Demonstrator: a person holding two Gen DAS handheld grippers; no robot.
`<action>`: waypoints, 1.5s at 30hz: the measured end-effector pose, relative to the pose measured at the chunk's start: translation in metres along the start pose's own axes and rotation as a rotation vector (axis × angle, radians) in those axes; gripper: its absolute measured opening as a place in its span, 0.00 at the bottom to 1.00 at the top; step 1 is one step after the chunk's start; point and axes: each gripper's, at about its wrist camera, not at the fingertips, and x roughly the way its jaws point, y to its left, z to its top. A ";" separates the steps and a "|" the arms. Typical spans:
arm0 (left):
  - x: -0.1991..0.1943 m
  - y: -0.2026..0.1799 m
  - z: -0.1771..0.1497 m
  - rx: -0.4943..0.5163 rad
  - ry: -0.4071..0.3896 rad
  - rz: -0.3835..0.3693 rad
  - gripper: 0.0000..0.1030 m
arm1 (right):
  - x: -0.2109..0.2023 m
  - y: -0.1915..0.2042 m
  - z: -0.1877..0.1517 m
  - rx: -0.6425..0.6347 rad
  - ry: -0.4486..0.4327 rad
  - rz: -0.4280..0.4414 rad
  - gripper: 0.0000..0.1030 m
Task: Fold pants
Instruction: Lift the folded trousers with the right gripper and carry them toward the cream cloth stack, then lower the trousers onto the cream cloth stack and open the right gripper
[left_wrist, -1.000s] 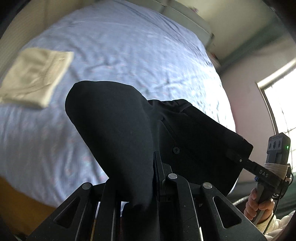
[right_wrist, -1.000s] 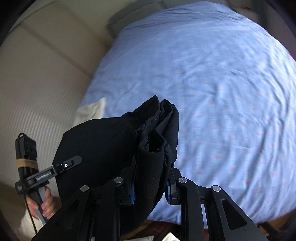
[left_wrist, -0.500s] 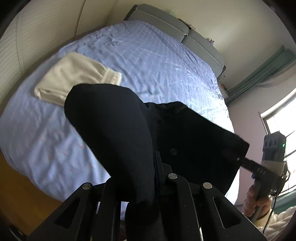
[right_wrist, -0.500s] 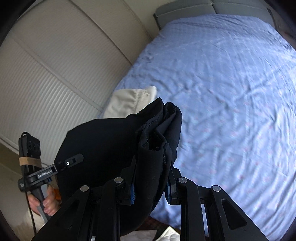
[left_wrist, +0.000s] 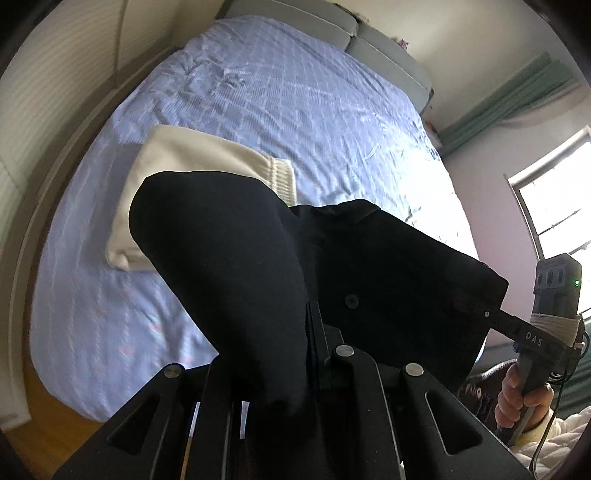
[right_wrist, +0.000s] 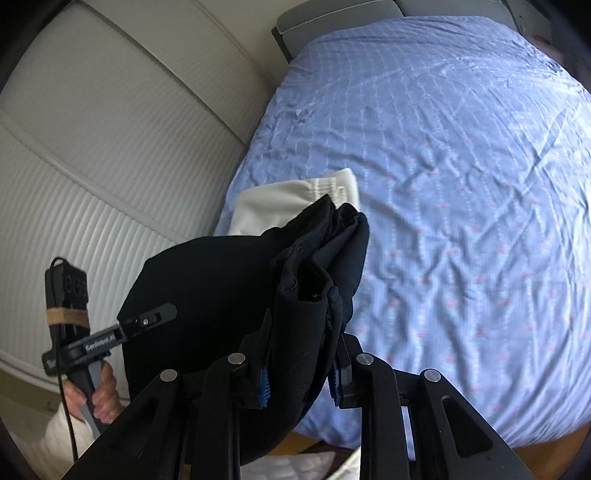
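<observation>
The black pants (left_wrist: 369, 266) were held in the air above the near end of the bed (right_wrist: 461, 184), stretched between the two tools. The left tool (left_wrist: 310, 332) was clamped on a bunched edge of the cloth, its jaws all but hidden under the fabric, so the exact gap could not be read. The right tool (right_wrist: 299, 369) was pinched on a thick wad of layers, blue pads pressed against either side of it. In the left view, the right tool (left_wrist: 491, 314) was seen gripping the far corner of the garment; in the right view, the left tool (right_wrist: 155, 317) was seen at the opposite edge. A cream folded garment (left_wrist: 207, 166) lay on the blue sheet behind, partly covered from view.

The cloth was judged soft and limp, sagging wherever it was not held, and only moderately heavy. A hold on the waistband corners, where the seams are stiffer, was thought best; it was probably the waistband being held, given the button (left_wrist: 352, 301), though the bunching made that uncertain.
</observation>
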 end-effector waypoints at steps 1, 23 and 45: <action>0.000 0.009 0.009 0.010 0.005 -0.003 0.14 | 0.004 0.005 0.003 0.001 -0.004 -0.001 0.24; 0.157 0.127 0.247 0.273 0.211 0.127 0.15 | 0.211 0.003 0.118 0.149 0.062 -0.121 0.24; 0.125 0.130 0.168 0.373 0.214 0.597 0.71 | 0.209 -0.048 0.056 0.233 0.247 -0.321 0.58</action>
